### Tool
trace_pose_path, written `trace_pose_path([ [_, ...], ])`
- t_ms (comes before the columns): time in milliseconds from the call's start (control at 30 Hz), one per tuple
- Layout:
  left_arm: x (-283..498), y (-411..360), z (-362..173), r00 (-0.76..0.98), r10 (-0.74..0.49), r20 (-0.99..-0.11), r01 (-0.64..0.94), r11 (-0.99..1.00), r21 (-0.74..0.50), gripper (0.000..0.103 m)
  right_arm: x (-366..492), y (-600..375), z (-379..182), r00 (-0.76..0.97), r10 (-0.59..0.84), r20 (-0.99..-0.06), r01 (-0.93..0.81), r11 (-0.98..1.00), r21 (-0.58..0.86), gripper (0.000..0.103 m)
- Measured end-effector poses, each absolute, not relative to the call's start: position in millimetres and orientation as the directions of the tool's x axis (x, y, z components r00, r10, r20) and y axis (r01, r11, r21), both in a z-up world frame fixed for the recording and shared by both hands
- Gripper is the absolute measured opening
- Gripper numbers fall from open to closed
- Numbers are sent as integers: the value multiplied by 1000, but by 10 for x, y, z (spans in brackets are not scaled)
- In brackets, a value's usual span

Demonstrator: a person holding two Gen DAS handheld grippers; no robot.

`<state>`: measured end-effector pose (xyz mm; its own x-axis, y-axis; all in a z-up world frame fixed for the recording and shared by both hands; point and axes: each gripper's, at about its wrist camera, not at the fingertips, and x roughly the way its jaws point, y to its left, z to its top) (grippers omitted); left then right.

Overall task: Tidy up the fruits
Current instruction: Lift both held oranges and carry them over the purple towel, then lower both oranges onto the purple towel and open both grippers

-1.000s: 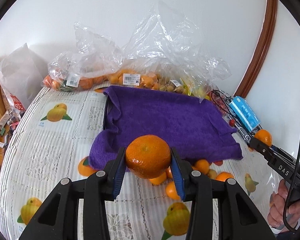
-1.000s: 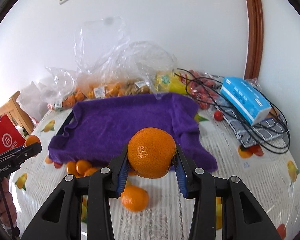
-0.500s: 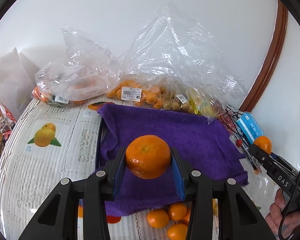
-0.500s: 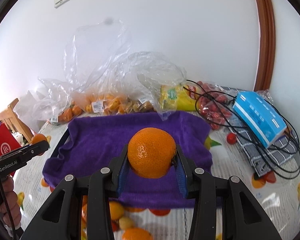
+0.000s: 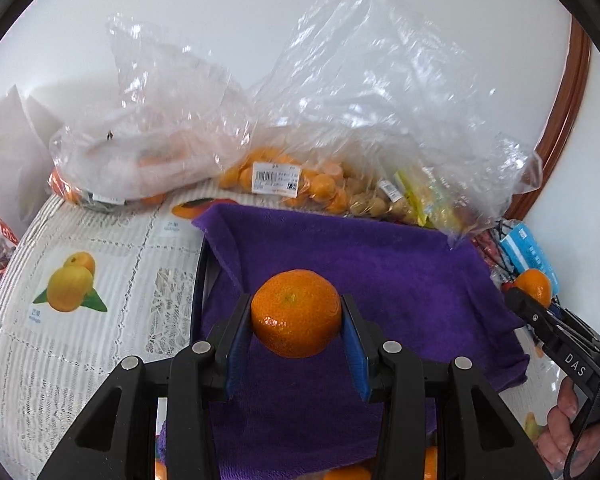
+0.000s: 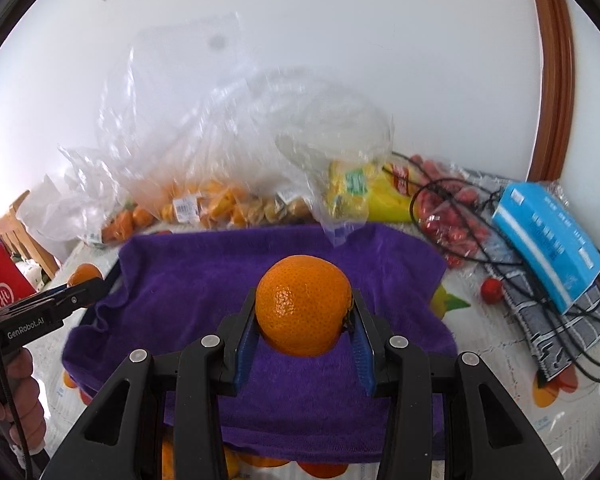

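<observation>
My left gripper (image 5: 296, 334) is shut on an orange mandarin (image 5: 296, 312) and holds it above the near left part of a purple towel (image 5: 400, 280) laid over a dark tray. My right gripper (image 6: 303, 330) is shut on a second mandarin (image 6: 304, 304) above the near middle of the same towel (image 6: 204, 272). Each gripper shows at the edge of the other's view: the right one with its mandarin (image 5: 534, 286), the left one with its mandarin (image 6: 82, 274). Loose mandarins (image 6: 324, 468) lie on the tablecloth at the towel's near edge.
Clear plastic bags of mandarins and small fruit (image 5: 292, 180) lie behind the towel by the wall. A yellow packet (image 6: 360, 192), red fruit in a bag (image 6: 452, 216), black cables, a blue tissue pack (image 6: 548, 240) and a striped cloth are to the right. A small red fruit (image 6: 491, 290) lies loose.
Both grippers have moved forward over the towel, each still holding its mandarin. The loose mandarins have slid to the bottom edge of both views.
</observation>
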<state>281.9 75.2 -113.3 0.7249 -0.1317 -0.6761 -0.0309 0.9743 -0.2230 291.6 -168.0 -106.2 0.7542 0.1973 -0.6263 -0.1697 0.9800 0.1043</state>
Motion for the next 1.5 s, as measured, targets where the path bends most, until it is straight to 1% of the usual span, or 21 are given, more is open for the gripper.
trace_pose_path([
  [200, 2824, 786, -1295, 723, -102, -683, -50, 979, -199, 40, 2958, -1699, -1245, 743, 174, -647, -164, 984, 77, 42],
  [533, 2858, 826, -1407, 714, -105, -692, -54, 977, -205, 40, 3020, -1721, -1463, 703, 168, -691, -165, 984, 71, 42],
  [1033, 2879, 787, -1485, 697, -121, -707, -48, 976, -214, 40, 3047, -1688, -1562, 680, 171, -713, -169, 983, 75, 42],
  [1500, 2881, 698, -1519, 690, -117, -714, -30, 981, -189, 40, 3064, -1704, -1589, 675, 153, -722, -151, 986, 67, 42],
])
